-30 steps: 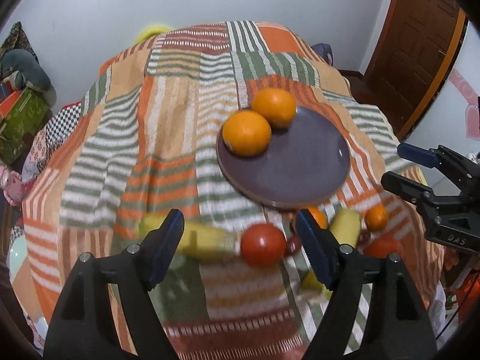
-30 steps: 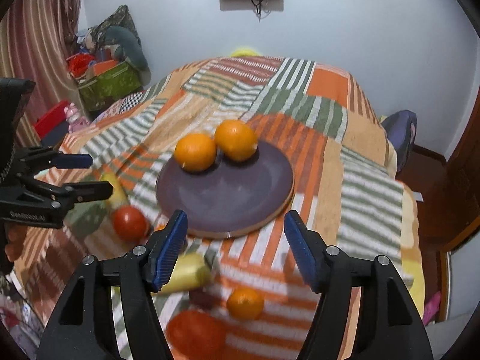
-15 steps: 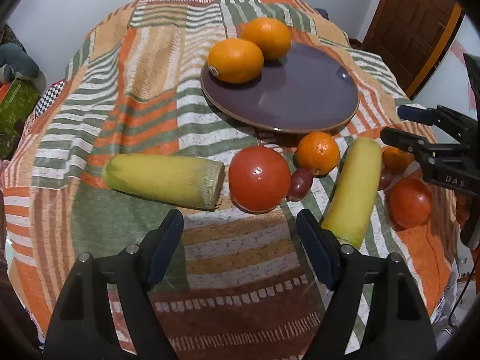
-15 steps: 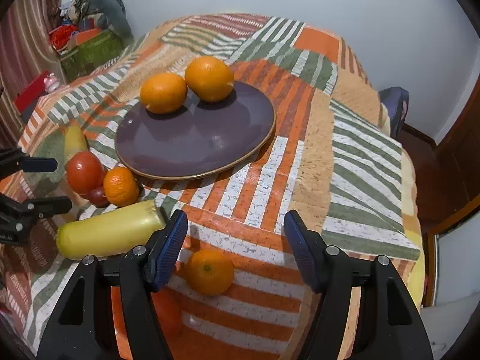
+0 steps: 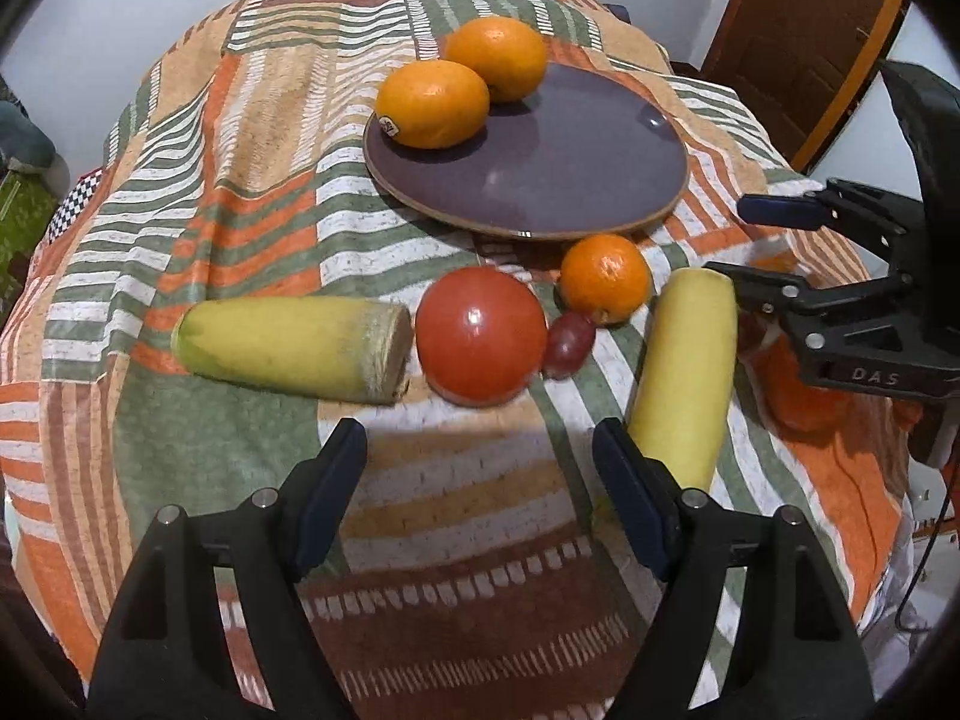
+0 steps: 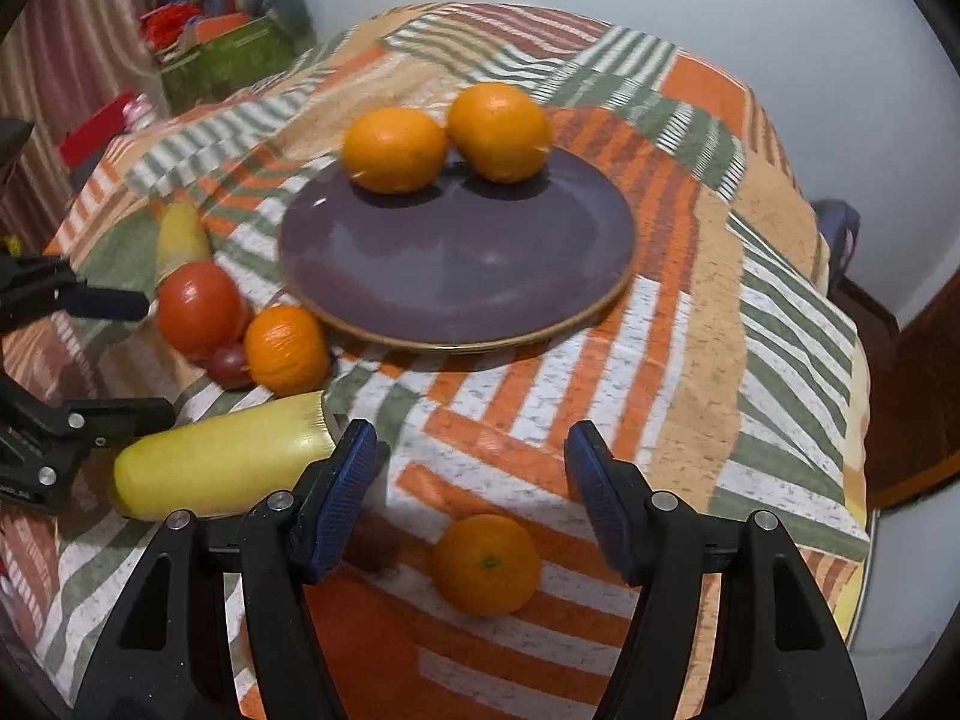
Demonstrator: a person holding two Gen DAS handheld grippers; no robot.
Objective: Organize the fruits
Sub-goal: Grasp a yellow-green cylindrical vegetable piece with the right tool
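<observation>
A purple plate (image 5: 576, 180) (image 6: 456, 276) holds two large oranges (image 5: 433, 103) (image 6: 393, 149) at its far edge. In front of it lie a red tomato (image 5: 480, 336) (image 6: 195, 307), a small orange (image 5: 606, 277) (image 6: 285, 349), a grape (image 5: 567, 343) and two yellow corn-like pieces (image 5: 294, 339) (image 5: 684, 369) (image 6: 222, 456). My left gripper (image 5: 480, 483) is open and empty, just short of the tomato. My right gripper (image 6: 471, 471) is open and empty above another small orange (image 6: 486, 564); it also shows in the left wrist view (image 5: 750, 240).
A striped patchwork cloth (image 5: 240, 180) covers the round table. A wooden door (image 5: 798, 30) stands at the right. A green box and clutter (image 6: 222, 60) sit on the floor at the far left. A red fruit (image 6: 354, 642) lies under my right gripper.
Both grippers have moved down and closer to the fruits in front of the plate. Both stay open and empty.
</observation>
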